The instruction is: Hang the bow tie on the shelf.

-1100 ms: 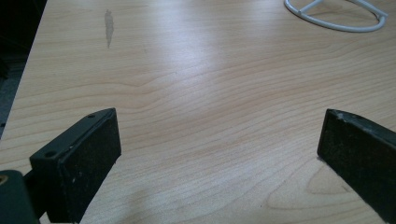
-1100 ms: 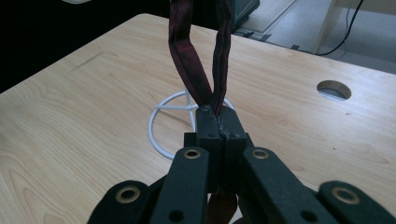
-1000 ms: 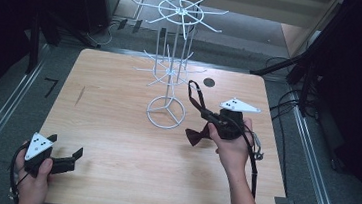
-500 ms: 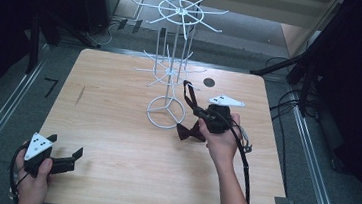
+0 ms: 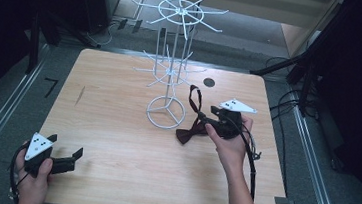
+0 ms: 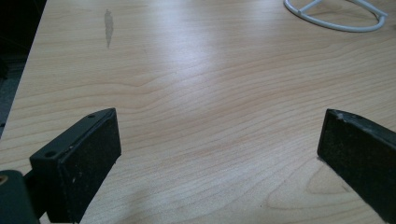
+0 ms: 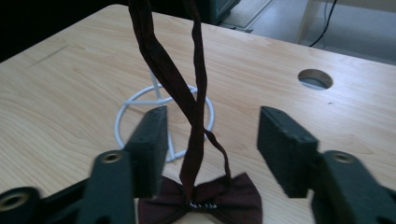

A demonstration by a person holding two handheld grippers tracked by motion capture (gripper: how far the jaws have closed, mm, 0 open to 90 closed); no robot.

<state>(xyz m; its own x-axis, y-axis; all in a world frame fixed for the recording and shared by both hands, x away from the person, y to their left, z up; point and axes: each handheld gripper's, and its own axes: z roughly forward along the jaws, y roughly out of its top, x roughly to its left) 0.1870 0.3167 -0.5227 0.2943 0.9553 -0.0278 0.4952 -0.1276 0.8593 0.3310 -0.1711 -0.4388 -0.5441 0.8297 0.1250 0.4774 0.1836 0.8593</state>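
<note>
A dark red bow tie lies on the wooden table just right of the white wire rack's ring base. Its thin strap rises in a loop above it. My right gripper hovers over the bow, open. In the right gripper view the strap passes up between the parted jaws without being pinched, and the bow sits below my right gripper. My left gripper rests open near the front left corner, with nothing but bare wood under my left gripper.
The tall wire rack has two tiers of hooks over the table's back middle. A round cable hole lies behind the right hand. A dark mark is on the left side. Cables trail off the table's right edge.
The right gripper has moved left and down toward the rack's base with the bow tie. The bow now lies on the table and the jaws stand apart. The left gripper has stayed put.
</note>
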